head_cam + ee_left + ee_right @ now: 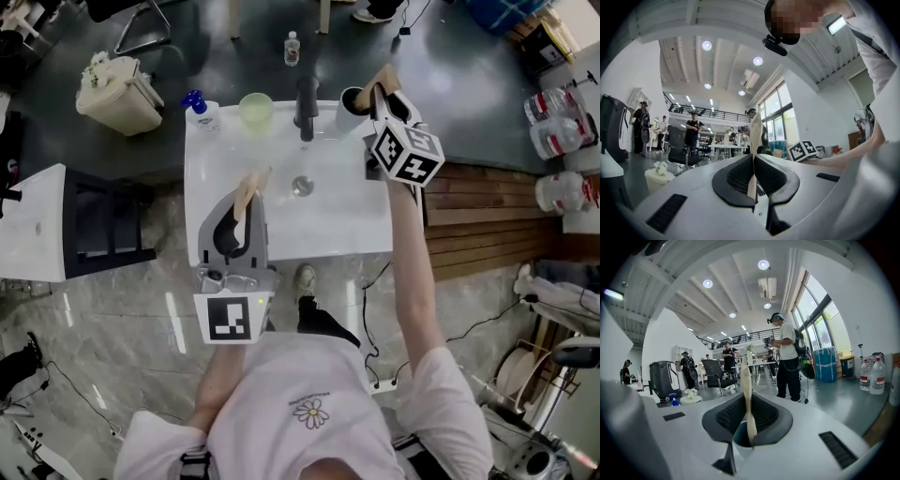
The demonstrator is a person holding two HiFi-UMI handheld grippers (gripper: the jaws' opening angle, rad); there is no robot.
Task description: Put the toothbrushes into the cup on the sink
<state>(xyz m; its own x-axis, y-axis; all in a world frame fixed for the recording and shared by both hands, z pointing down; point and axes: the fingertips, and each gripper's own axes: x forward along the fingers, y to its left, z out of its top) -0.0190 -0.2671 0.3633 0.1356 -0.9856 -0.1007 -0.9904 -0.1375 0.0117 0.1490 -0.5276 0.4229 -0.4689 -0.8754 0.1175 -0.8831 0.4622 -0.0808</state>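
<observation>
1. Closest to me is the left gripper point(246, 208). Its jaws are squeezed nearly together on the left toothbrush point(755, 133). They pinch the thin handle, and the rest of it sticks up past the jaw tips.
2. This gripper hangs over the front part of the white sink point(347, 225), well apart from the cup.
3. Farther off is the right gripper point(380, 98). Its jaws are narrow too and hold the right toothbrush point(746, 380) by the handle.
4. That brush stands almost straight up and down. Its low end is just over the mouth of the cup point(351, 106), which stands at the back right corner of the sink. I cannot tell if the end is inside yet.
5. Near the cup at the back are the tap point(307, 105), then a green cup point(256, 110), then a soap bottle point(200, 111) with a blue top.
6. I think these brushes are very light, thin and stiff, like little wooden sticks. They look smooth, so one could swing or slip in the jaws.
7. The best place to hold one is the middle of the handle, not the bristle end. Then the low end stays free to go into the cup.
8. The cup looks light as well. I think a bump from a gripper could tip it, so the brush should go straight down.
</observation>
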